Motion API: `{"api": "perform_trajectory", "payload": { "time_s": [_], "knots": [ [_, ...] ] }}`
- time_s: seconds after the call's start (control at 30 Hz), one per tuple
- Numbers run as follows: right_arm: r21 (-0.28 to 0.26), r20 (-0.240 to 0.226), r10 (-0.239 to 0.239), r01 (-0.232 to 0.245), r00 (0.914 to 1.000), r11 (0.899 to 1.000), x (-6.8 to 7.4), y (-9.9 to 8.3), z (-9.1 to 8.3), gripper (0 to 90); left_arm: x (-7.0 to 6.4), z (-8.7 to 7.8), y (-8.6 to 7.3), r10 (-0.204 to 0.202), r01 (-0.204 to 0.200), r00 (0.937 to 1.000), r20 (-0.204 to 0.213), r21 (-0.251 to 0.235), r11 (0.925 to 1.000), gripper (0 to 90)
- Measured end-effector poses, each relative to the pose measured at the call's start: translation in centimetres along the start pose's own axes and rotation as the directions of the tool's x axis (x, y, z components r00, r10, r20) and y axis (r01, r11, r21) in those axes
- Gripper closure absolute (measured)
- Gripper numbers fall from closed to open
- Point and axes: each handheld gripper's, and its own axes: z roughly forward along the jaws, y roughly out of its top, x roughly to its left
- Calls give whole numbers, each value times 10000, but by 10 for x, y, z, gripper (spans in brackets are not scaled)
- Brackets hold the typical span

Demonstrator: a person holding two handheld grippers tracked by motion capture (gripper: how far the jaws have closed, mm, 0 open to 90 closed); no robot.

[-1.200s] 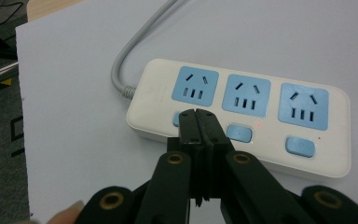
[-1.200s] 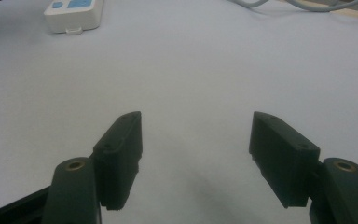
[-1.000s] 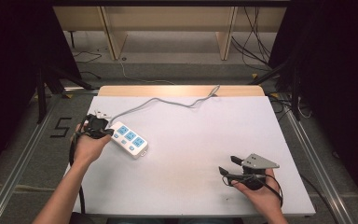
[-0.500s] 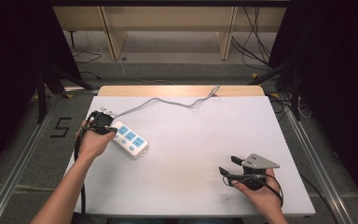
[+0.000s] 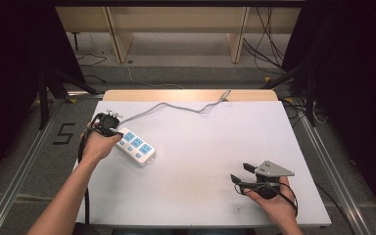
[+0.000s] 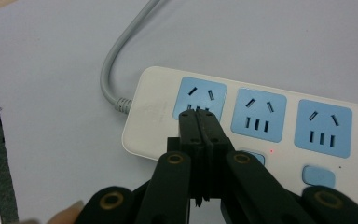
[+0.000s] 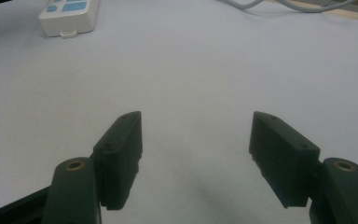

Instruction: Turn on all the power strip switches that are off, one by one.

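At the left of the desk [image 5: 200,147] the left hand-held gripper [image 6: 199,122] is clenched, its jaws pressed together with nothing between them, tips over the first blue socket at the cable end of the power strip [image 5: 136,146]. The strip lies just right of that hand, its long axis running from far-left to near-right, its grey cable [image 5: 176,106] trailing to the far edge. The right hand-held gripper [image 5: 241,175] rests well apart at the near right, released, jaws spread wide. The left hand is plainly nearer.
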Motion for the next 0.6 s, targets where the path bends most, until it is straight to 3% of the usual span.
{"api": "perform_trajectory", "payload": {
  "time_s": [0.6],
  "knots": [
    [6,-2,-38,38,10000,10000,0,0,0,356,1,20,4,60,-60,10000,4,837,9965,899]
  ]
}}
